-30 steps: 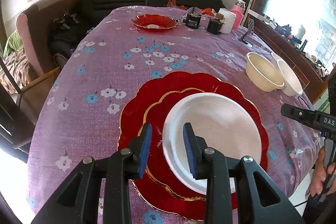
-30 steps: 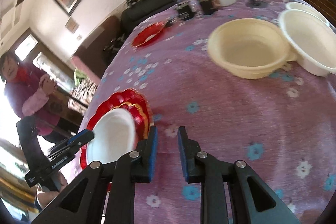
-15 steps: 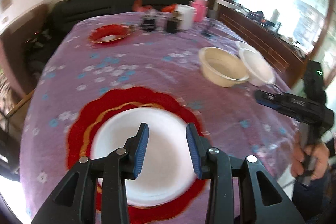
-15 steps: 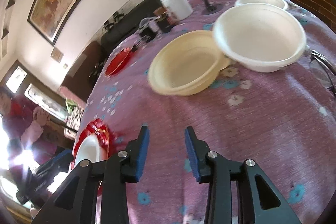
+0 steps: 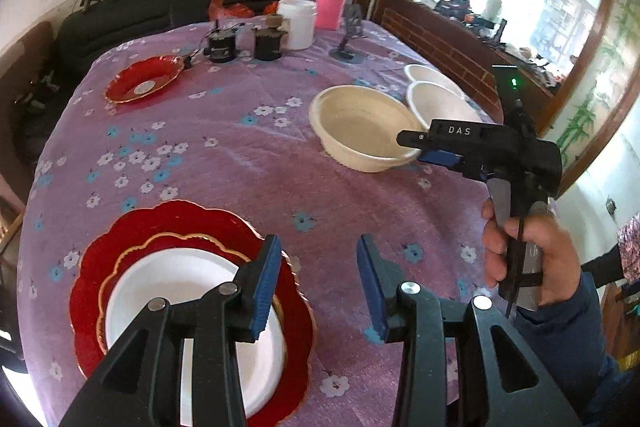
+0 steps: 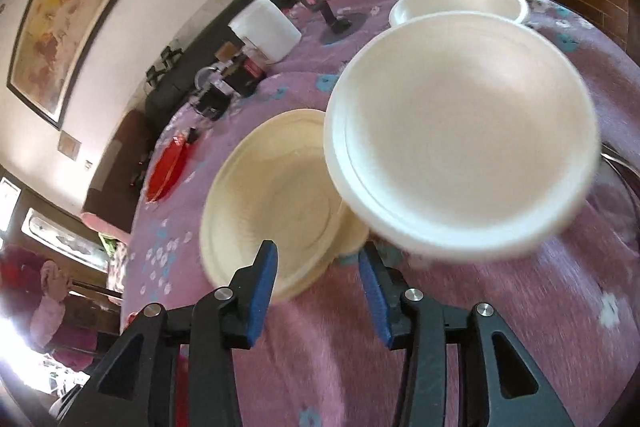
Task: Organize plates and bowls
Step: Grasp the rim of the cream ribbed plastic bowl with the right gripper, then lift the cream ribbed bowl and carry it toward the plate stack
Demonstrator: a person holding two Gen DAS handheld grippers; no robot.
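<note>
On the purple flowered cloth, at the near left, a white plate lay inside a gold-edged red plate, itself on a larger scalloped red plate. Farther back on the left sat a small red dish with a pale centre. Toward the right stood a cream bowl, round and shallow, its rim touching a white bowl, with a second white bowl just behind that. At the far edge were two dark spools, a white jar and a pink bottle. The left gripper pointed down at the cloth to the right of the stack, its left pad over the red rim; its jaws had just been opening and stood apart with nothing between them. At the right, a hand in a dark blue sleeve gripped the handle of the right gripper, which reached level toward the cream bowl's near rim. In the right wrist view the cream bowl filled the left centre and the white bowl overlapped its rim on the right, blurred. The right gripper had just been opening its jaws, which stood spread with the cream bowl's near rim in line with the gap, no pad pressing on it.
</note>
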